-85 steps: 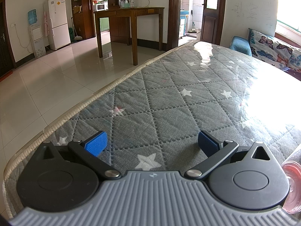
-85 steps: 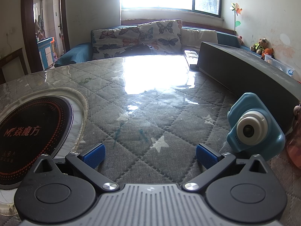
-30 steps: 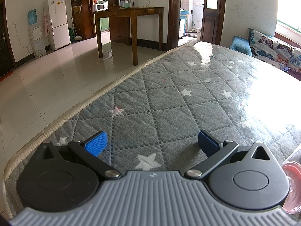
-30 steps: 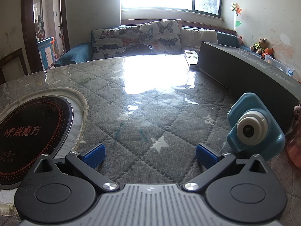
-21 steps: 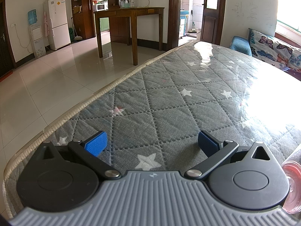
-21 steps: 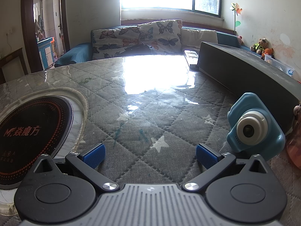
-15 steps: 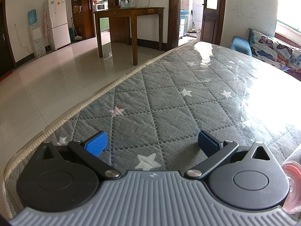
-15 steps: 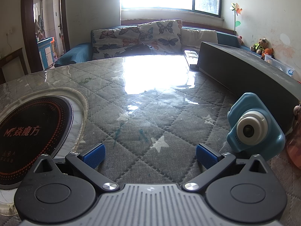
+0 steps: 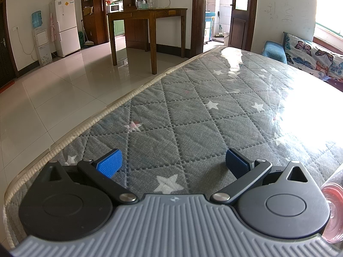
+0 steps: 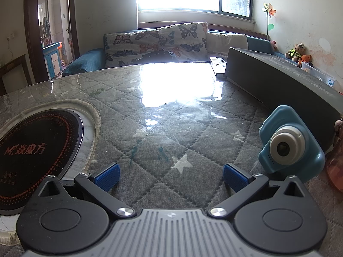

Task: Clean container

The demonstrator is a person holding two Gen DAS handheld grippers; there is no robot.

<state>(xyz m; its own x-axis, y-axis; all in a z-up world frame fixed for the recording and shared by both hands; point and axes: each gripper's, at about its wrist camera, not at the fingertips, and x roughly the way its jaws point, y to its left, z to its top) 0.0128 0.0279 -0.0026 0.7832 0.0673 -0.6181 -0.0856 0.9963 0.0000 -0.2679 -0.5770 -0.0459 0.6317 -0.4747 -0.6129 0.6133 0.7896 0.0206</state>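
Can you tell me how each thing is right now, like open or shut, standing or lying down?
left tool: open, holding nothing.
right tool: open, holding nothing.
blue toy camera: upright on the table, lens facing the tool.
pink container: only its edge shows; state can't be told.
round cooktop: set into the table, nothing on it.
long dark box: lying flat, shut.

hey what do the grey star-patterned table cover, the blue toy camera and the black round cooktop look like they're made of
Grey star-patterned quilted table cover: stitched fabric, seemingly under a clear glossy film, since window glare and fine scratches show on it.
Blue toy camera: matte, rounded body, probably soft plastic or silicone, with a white lens ring.
Black round cooktop: smooth and flat, likely glass or ceramic, with printed red markings.
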